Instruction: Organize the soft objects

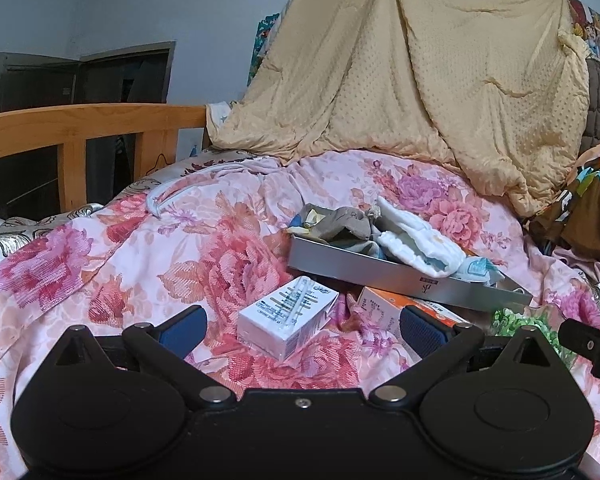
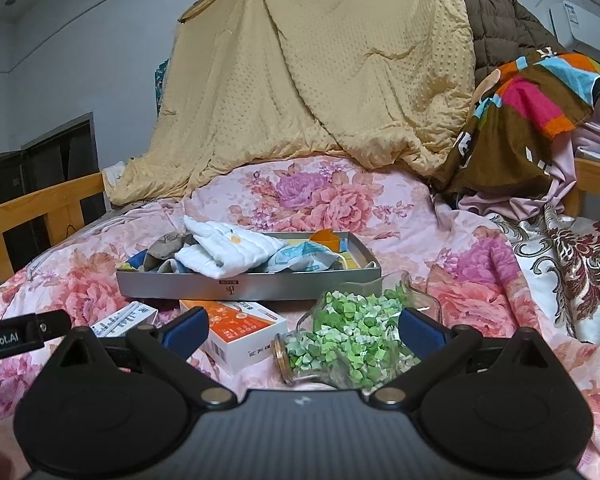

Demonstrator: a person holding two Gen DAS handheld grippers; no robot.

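A: Reporting tool state?
B: Left gripper (image 1: 302, 326) and right gripper (image 2: 303, 326): fingers spread wide, holding nothing.
A: Containers?
B: Grey tray (image 2: 260, 285) ahead of both holds white cloth (image 2: 230, 254) and socks (image 2: 168, 246). Jar (image 2: 340, 340) of green paper stars lies between right fingers.

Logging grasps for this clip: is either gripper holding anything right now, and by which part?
Nothing is held. The left gripper and right gripper are both open, hovering above the floral quilt.
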